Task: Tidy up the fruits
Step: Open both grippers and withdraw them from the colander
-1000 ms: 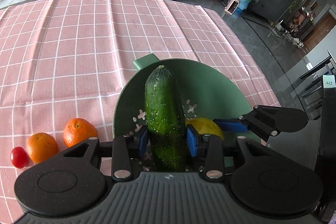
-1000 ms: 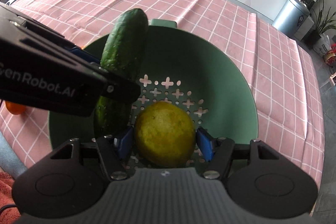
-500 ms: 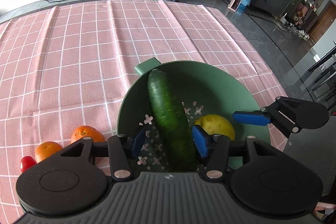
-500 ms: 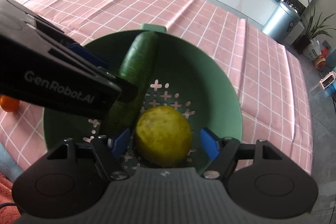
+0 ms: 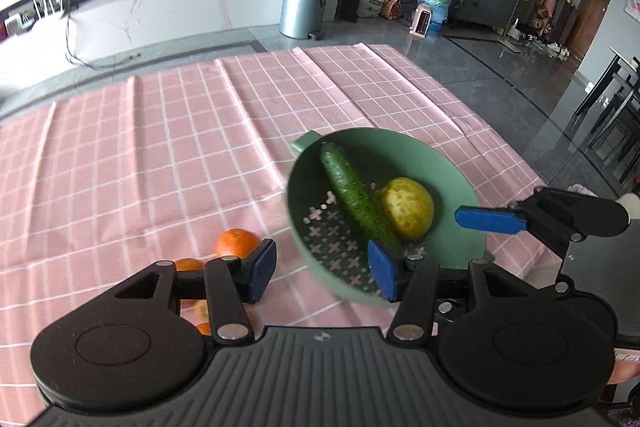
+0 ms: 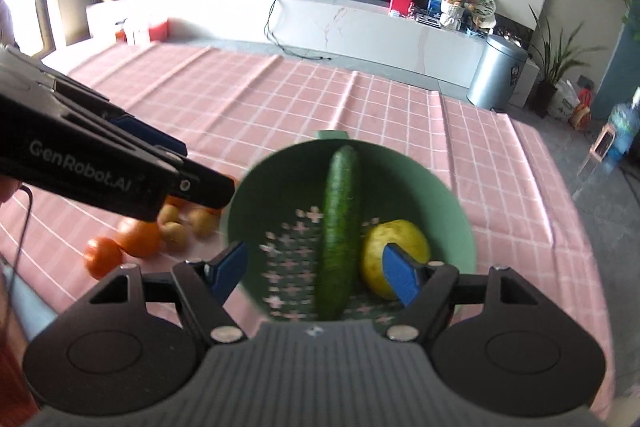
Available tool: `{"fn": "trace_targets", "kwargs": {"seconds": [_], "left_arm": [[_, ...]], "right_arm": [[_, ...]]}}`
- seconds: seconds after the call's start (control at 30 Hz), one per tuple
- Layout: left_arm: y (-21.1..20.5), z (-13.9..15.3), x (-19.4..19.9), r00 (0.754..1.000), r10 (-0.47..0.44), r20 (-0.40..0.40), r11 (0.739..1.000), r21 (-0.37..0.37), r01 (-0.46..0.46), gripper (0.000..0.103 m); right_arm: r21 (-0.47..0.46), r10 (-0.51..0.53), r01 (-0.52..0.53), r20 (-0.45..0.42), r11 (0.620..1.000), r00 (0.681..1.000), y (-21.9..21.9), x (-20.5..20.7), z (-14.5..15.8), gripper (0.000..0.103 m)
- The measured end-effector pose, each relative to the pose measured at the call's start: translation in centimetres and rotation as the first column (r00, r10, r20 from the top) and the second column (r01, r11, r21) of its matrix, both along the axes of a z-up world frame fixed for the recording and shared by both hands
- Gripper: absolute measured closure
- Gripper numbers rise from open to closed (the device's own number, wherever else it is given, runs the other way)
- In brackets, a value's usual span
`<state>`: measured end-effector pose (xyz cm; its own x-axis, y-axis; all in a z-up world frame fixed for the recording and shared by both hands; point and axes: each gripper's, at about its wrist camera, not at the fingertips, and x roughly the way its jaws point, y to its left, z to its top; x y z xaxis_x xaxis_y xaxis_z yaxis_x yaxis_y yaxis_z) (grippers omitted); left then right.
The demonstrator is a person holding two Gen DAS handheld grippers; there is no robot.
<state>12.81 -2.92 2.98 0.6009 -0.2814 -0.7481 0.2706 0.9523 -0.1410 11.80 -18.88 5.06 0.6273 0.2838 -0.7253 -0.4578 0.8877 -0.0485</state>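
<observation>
We hold our left gripper (image 5: 322, 273) wide open with nothing between its pads; it hangs above the near left edge of the bowl (image 5: 452, 171); our right gripper (image 6: 316, 269) is also wide open and empty, just above the near rim of the bowl (image 6: 460, 215). Inside the bowl lies the cucumber (image 5: 358, 199), and the yellow fruit (image 5: 406, 207) touches its right side; left of the bowl, on the cloth (image 5: 160, 147), lie the oranges (image 5: 236, 241) and some small yellowish fruits (image 6: 176, 229).
</observation>
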Motion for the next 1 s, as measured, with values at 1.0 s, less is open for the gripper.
{"fn": "trace_targets", "kwargs": {"seconds": [1.0], "left_arm": [[6.8,-8.8,-3.4,0.979,0.023,-0.201,0.995,0.096,-0.004,0.04]], "right_arm": [[0.225,-0.064,0.09,-0.122,0.97,0.99,6.1,-3.2,-4.9,0.065]]}}
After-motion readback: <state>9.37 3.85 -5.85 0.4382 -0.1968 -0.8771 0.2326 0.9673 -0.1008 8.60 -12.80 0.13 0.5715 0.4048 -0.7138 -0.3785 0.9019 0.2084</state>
